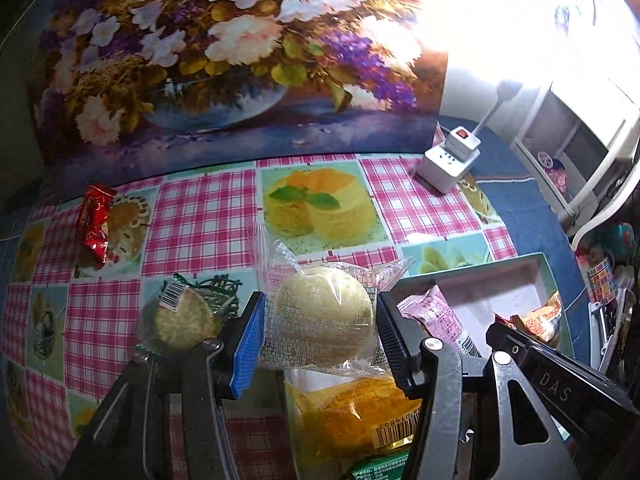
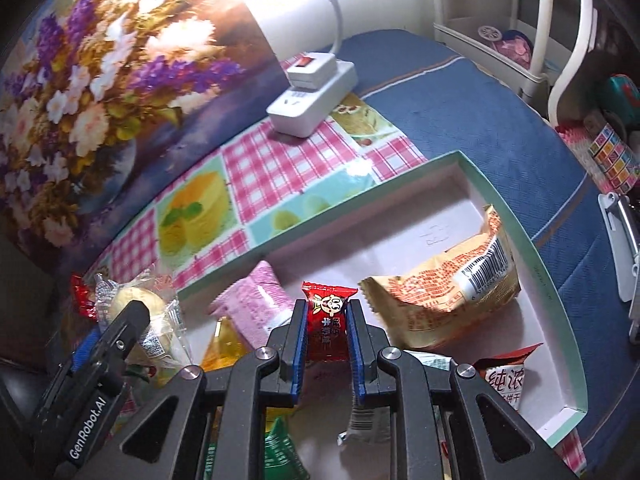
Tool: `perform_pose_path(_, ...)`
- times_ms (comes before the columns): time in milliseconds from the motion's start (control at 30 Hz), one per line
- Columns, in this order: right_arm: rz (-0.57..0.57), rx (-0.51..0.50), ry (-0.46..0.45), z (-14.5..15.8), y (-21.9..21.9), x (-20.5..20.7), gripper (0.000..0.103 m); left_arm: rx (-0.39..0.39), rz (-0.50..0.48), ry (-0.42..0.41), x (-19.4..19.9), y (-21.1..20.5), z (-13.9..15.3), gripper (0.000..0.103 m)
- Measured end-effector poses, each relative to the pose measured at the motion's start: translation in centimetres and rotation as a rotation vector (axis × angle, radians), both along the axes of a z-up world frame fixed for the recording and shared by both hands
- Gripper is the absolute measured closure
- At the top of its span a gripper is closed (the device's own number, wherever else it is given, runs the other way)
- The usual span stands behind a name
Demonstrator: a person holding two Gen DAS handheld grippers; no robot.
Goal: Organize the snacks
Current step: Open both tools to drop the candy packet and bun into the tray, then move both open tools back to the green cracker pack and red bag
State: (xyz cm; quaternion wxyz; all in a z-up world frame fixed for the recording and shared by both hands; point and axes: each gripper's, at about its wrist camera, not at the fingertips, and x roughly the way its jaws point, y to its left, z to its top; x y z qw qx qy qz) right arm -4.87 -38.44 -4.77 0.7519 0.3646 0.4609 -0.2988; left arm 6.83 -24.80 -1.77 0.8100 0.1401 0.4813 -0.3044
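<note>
My left gripper is shut on a round pale pastry in a clear wrapper, held above the table by the left edge of the box. It also shows in the right wrist view. My right gripper is shut on a small red candy packet, held over the shallow green-rimmed white box. The box holds a pink packet, a tan packet with a barcode, a red-and-white biscuit packet and an orange packet. A red candy and a round biscuit lie on the checked tablecloth.
A flower painting stands upright along the back of the table. A white power strip with a plug sits at the back right, beside a lamp stem. A white shelf and clutter stand at the right.
</note>
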Motion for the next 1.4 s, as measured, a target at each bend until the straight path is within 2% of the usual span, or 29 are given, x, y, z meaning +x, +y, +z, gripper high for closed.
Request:
perform_pose_path(333,0.004,-0.001,0.031,-0.5,0.2,0.2,0.08,0.02,-0.043,0.035,-0.8,-1.1,-0.6,0.045)
perform_pose_path(433,-0.004,0.002,0.031,-0.4,0.0,0.0,0.08,0.012,-0.031,0.052,-0.7,-0.9,-0.7,0.041)
perform_pose_path(500,-0.008,-0.001,0.031,-0.2,-0.1,0.0,0.075,0.0,-0.031,0.062,-0.7,-0.9,-0.4,0.031)
perform_pose_path(600,-0.012,-0.003,0.024,0.1,-0.1,-0.2,0.063,-0.002,-0.029,0.056,-0.8,-0.8,0.3,0.031)
perform_pose_path(767,-0.01,-0.026,0.003,1.4,0.1,-0.4,0.062,0.006,0.023,0.046,-0.2,0.3,1.8,0.031)
perform_pose_path(833,-0.009,-0.037,-0.01,2.0,0.2,-0.4,0.054,0.01,0.054,0.031,0.2,1.1,2.4,0.029)
perform_pose_path(900,-0.006,-0.053,-0.023,2.8,0.4,-0.4,0.034,0.027,0.091,0.012,0.7,1.9,3.0,0.013)
perform_pose_path(1033,0.009,-0.08,-0.04,3.8,0.7,-0.2,0.027,0.036,0.153,-0.023,1.5,3.7,3.9,0.012)
perform_pose_path(1100,0.017,-0.089,-0.047,4.0,0.9,0.0,0.012,0.046,0.188,-0.034,1.9,4.5,4.2,0.01)
perform_pose_path(1200,0.039,-0.111,-0.049,4.2,1.5,0.4,0.0,0.067,0.235,-0.048,2.4,5.5,4.4,0.009)
perform_pose_path(1400,0.082,-0.122,-0.06,4.3,2.5,1.0,0.0,0.096,0.264,-0.051,2.7,6.2,4.0,0.009)
